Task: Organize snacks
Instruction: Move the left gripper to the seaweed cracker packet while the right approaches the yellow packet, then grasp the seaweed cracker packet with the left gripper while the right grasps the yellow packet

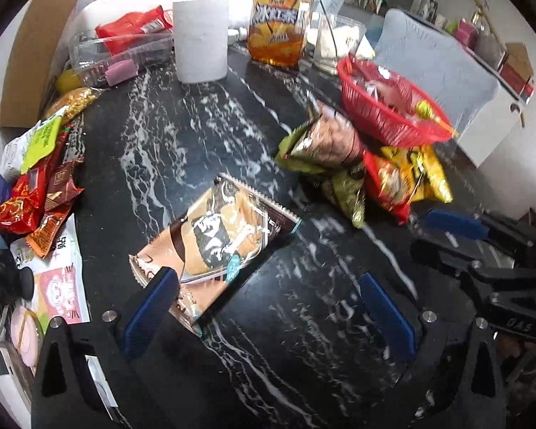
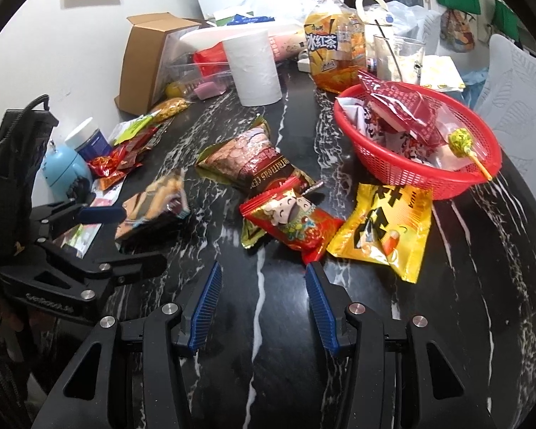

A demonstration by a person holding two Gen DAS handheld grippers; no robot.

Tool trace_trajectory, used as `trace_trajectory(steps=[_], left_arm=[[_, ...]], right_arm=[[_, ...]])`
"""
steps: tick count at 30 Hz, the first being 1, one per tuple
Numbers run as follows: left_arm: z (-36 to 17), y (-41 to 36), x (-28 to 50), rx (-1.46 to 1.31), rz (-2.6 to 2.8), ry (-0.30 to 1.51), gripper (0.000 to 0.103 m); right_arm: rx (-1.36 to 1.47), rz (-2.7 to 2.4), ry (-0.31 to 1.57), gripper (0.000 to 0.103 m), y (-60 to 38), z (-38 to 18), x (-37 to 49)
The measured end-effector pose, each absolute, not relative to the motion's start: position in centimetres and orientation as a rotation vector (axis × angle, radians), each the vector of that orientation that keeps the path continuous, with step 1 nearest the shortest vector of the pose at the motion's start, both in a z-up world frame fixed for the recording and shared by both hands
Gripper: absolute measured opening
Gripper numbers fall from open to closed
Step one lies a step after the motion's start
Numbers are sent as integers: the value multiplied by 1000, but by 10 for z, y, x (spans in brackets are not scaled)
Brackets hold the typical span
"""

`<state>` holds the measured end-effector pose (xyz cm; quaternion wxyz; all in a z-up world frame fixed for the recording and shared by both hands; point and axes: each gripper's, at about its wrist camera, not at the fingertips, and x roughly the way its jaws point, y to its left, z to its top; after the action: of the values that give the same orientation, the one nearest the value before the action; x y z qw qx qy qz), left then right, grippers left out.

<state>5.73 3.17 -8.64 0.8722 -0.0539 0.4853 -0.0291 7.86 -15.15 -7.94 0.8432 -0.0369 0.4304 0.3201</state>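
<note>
A brown and clear pastry packet (image 1: 214, 239) (image 2: 153, 203) lies on the black marble table (image 1: 182, 136). My left gripper (image 1: 268, 307) (image 2: 139, 239) is open wide over the packet's near end. Its left pad (image 1: 150, 307) is against the packet's corner, and the other pad is well clear. My right gripper (image 2: 264, 307) is open above bare table with nothing between its fingers. Just beyond it lie a red packet (image 2: 293, 221), a yellow packet (image 2: 386, 228) and a brown cereal packet (image 2: 253, 157). A red basket (image 2: 411, 182) (image 1: 386, 121) holds a dark red packet (image 2: 407, 111) and a lollipop (image 2: 461, 139).
A paper roll (image 2: 253, 68), an iced tea bottle (image 2: 336, 50) and a glass cup (image 2: 396, 57) stand at the back. A cardboard box (image 2: 143, 60) and a clear tray (image 1: 121, 57) are at the back left. A pile of small snack packets (image 1: 43, 193) lies along the left edge.
</note>
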Motion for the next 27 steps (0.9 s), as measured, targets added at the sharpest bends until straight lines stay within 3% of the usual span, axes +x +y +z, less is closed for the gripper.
trace_trajectory(steps=[7, 21, 23, 24, 27], left_arm=[[-81, 34, 64, 12, 12, 949, 103], [-112, 52, 88, -23, -35, 1073, 103], [-113, 48, 86, -39, -40, 1071, 93], [-114, 46, 85, -43, -33, 1074, 80], [-112, 39, 84, -13, 1, 1057, 58]], right_arm=[[-70, 653, 895, 49, -159, -76, 78], [-93, 663, 913, 49, -148, -80, 85], [-89, 660, 917, 49, -149, -81, 87], [-87, 657, 919, 49, -150, -81, 87], [-78, 629, 917, 49, -158, -81, 90]])
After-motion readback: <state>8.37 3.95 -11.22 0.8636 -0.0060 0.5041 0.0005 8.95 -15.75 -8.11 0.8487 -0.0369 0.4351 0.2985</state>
